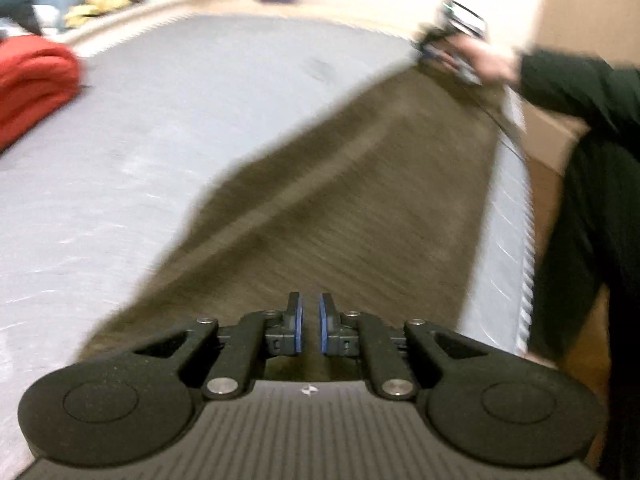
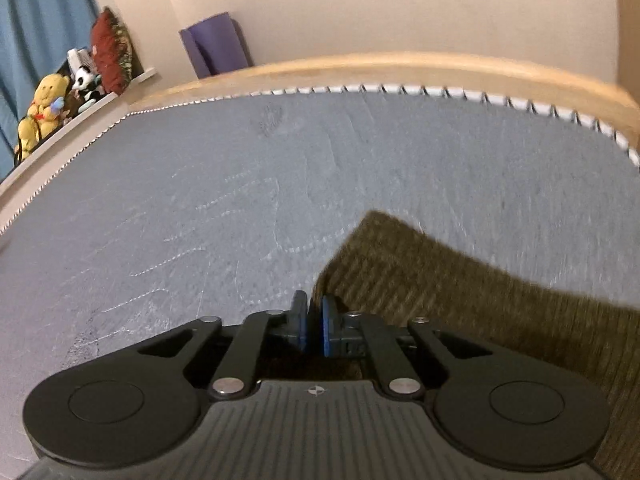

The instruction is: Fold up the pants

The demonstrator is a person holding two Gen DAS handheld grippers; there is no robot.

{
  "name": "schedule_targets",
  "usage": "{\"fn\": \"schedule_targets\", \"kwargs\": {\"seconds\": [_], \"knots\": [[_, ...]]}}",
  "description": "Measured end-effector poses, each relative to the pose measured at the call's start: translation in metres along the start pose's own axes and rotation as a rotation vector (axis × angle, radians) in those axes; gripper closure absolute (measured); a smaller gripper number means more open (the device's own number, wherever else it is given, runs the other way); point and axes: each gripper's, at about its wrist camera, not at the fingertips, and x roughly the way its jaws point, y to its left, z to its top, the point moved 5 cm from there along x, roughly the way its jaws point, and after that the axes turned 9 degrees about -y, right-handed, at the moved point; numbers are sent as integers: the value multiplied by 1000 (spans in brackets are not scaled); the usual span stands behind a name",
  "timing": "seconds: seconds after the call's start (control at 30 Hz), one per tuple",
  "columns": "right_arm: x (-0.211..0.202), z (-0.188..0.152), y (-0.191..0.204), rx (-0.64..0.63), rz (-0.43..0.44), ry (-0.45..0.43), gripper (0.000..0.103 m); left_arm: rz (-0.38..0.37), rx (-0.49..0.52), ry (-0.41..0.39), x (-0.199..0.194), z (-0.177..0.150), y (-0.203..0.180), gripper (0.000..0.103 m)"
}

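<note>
Olive-brown corduroy pants (image 1: 360, 200) stretch along the right side of a grey mattress (image 1: 160, 140). My left gripper (image 1: 311, 326) is shut on the near end of the pants, blue pads nearly together on the cloth. My right gripper (image 1: 444, 54) shows blurred at the far end of the pants, held in a hand. In the right wrist view my right gripper (image 2: 314, 330) is shut on an edge of the pants (image 2: 460, 292), which spread to the right over the mattress (image 2: 240, 200).
A folded red blanket (image 1: 32, 84) lies at the mattress's left edge. A wooden bed frame (image 2: 400, 68) borders the far side. Stuffed toys (image 2: 48, 108) and a cushion (image 2: 110, 52) sit on a ledge; a purple mat (image 2: 216, 44) leans on the wall. The person's dark-clad body (image 1: 592, 200) stands right.
</note>
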Motion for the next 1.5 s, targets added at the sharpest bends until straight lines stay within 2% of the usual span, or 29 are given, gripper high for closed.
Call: {"fn": "schedule_targets", "kwargs": {"seconds": [0.03,0.1,0.13,0.17,0.23,0.33,0.47,0.57,0.63,0.67,0.7,0.73,0.77,0.8,0.83,0.87,0.97,1.07,1.17,1.2,1.3,1.37,1.47,1.5], "knots": [[-4,2,1,0,8,-8,86,47,-28,-13,-2,1,10,85],[-12,10,-2,25,32,-27,61,152,-103,-17,-6,-1,38,82],[-19,15,-6,36,40,-43,55,215,-143,2,-6,-7,54,82],[-25,20,-10,41,43,-56,55,277,-183,48,-3,-16,70,82],[-36,30,-23,53,53,-69,55,445,-228,214,6,-49,102,81],[-50,45,-46,67,70,-74,54,464,-264,208,-2,-48,106,81],[-71,54,-85,51,93,-55,50,541,-176,217,-10,-40,91,79],[-84,46,-107,-10,132,14,48,505,-205,160,-18,-31,86,78],[-87,29,-113,-107,180,122,49,459,-261,114,-25,-27,83,77],[-87,19,-119,-180,139,154,50,434,-284,99,-28,-26,78,76],[-83,10,-131,-256,49,174,54,413,-296,92,-29,-26,75,76],[-79,5,-143,-282,-10,186,58,391,-302,89,-32,-27,71,76],[-77,4,-158,-256,-49,193,39,374,-301,94,-33,-30,67,76],[-77,6,-175,-157,-63,203,31,352,-292,109,-34,-33,61,76],[-79,9,-186,-64,-60,216,32,333,-276,122,-34,-36,55,76],[-82,12,-191,-25,-65,215,34,313,-251,135,-36,-38,47,76],[-98,22,-180,-97,-59,153,35,278,-202,148,-49,-46,32,76],[-107,26,-178,-47,-22,148,35,272,-213,167,-66,-61,24,76],[-106,23,-184,20,-22,195,34,295,-166,305,-68,-99,24,77],[-102,19,-183,42,-20,219,34,292,-146,306,-70,-104,19,77],[-94,8,-184,100,-11,274,34,326,-161,287,-77,-98,15,77],[-95,6,-180,121,-18,274,34,347,-142,228,-82,-83,7,75],[-100,7,-182,141,-11,262,34,340,-181,100,-89,-54,-2,62],[-99,9,-183,147,-4,257,34,331,-218,49,-91,-43,-4,55]]}}
